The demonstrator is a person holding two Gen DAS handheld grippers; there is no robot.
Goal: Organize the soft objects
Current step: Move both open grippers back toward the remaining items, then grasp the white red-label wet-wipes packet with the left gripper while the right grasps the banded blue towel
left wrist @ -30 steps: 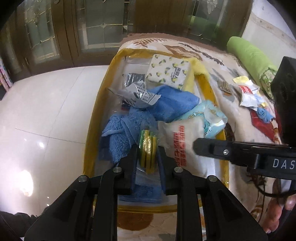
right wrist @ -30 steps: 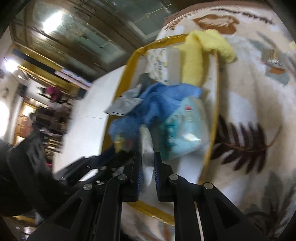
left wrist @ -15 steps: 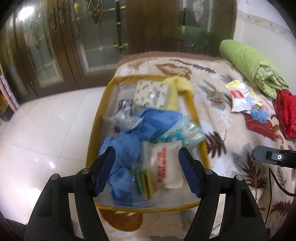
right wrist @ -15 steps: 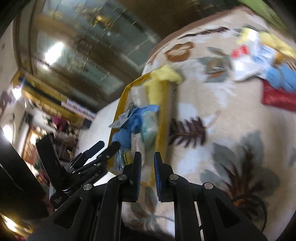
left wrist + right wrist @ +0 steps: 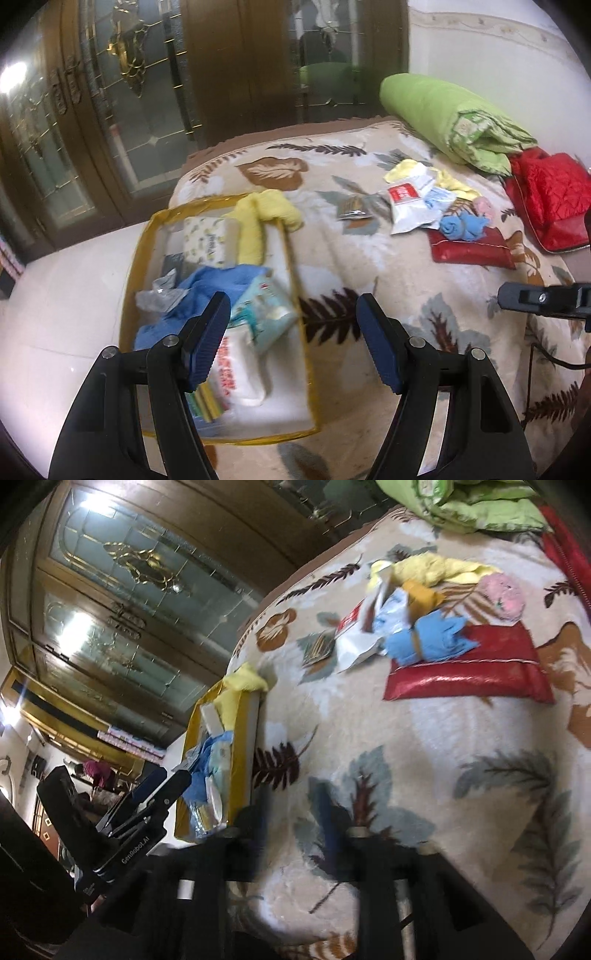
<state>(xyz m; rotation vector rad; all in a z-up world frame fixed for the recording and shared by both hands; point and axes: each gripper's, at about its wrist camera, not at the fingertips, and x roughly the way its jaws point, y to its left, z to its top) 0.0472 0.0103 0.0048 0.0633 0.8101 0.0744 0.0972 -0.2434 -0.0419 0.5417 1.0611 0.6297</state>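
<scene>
At my far left the pale floor (image 5: pixel 66 295) runs beside the bed, and the yellow-trimmed clear bag (image 5: pixel 295 295) sits at the blanket's left edge, its mouth facing up. Inside it lie a blue towel (image 5: pixel 218 284), a lemon-print tissue pack (image 5: pixel 208 240), a teal wipes pack (image 5: pixel 264 314) and a white red-lettered pack (image 5: pixel 236 373); a yellow cloth (image 5: pixel 266 214) drapes over its far rim. My left gripper (image 5: pixel 291 332) hangs above the bag's near right corner, fingers spread wide, nothing between them. Rightward, the leaf-patterned blanket (image 5: pixel 369 258) lies bare between the bag and the loose pile. That pile sits well apart from my left fingers: a white red-labelled packet (image 5: pixel 408 206), a rolled blue cloth (image 5: pixel 461 227), a pink cloth (image 5: pixel 502 594) and a flat red pouch (image 5: pixel 469 249). A green rolled quilt (image 5: pixel 443 114) and a red quilted bag (image 5: pixel 550 195) close off the far right. My right gripper (image 5: pixel 295 819) hovers over bare blanket, fingers blurred but parted, holding nothing.
</scene>
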